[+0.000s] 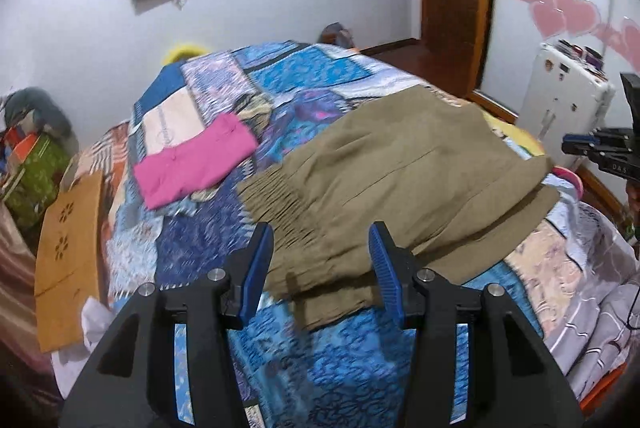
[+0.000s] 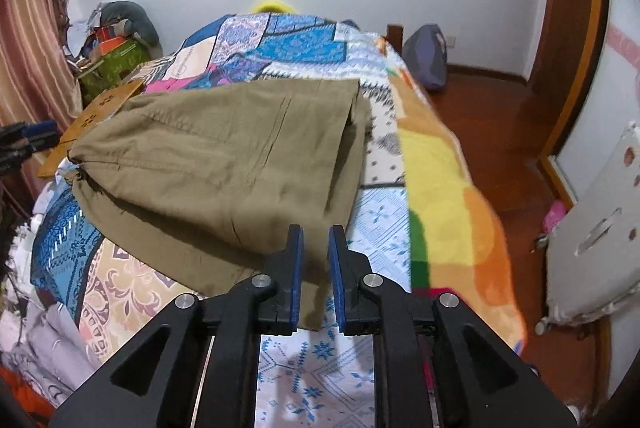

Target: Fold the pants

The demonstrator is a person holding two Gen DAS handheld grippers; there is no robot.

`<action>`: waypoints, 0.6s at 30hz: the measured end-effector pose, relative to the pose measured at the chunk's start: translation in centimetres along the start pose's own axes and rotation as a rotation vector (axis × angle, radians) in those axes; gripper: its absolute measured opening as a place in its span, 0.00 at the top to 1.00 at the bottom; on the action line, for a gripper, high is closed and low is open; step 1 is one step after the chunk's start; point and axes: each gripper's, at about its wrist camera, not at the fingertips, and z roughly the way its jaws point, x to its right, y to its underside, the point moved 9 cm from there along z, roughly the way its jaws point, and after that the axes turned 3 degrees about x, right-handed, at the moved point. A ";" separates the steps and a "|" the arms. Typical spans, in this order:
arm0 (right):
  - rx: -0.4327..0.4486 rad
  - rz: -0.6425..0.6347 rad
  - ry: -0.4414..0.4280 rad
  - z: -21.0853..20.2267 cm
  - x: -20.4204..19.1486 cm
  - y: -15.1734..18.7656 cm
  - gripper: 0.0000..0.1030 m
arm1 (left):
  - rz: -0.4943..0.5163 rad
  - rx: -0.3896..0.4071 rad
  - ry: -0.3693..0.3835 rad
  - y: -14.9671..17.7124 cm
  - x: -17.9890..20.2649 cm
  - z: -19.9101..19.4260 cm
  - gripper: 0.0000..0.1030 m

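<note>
Olive-brown fabric pants (image 1: 400,180), folded, flat on patchwork quilted bedspread (image 1: 340,368), elastic waistband nearest. Left gripper (image 1: 322,248) above waistband, jaws wide, nothing clamped. Right gripper (image 2: 316,248) above near pants edge, jaws narrowly parted, pads clear of fabric. Folded pink garment (image 1: 196,160) well apart.

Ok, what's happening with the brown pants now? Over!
Left tool open, empty, over the pants' waistband. Right tool slightly open, nothing gripped. Brown pants lying folded on the bed quilt. Pink cloth lies clear alongside.
</note>
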 end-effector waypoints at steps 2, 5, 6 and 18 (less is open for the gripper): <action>0.026 -0.016 0.006 -0.8 -0.3 -0.7 0.79 | 0.028 -0.008 0.027 -0.4 1.3 0.7 0.52; 0.063 -0.022 -0.014 -1.4 -1.2 -1.5 0.58 | 0.088 -0.039 0.068 -0.2 3.6 2.4 0.48; 0.061 -0.033 -0.031 -1.4 -1.7 -1.6 0.58 | 0.107 -0.051 0.080 0.0 4.4 2.9 0.41; -0.063 -0.248 -0.158 5.5 -8.6 -0.4 0.51 | 0.163 -0.115 0.065 1.4 6.7 6.4 0.42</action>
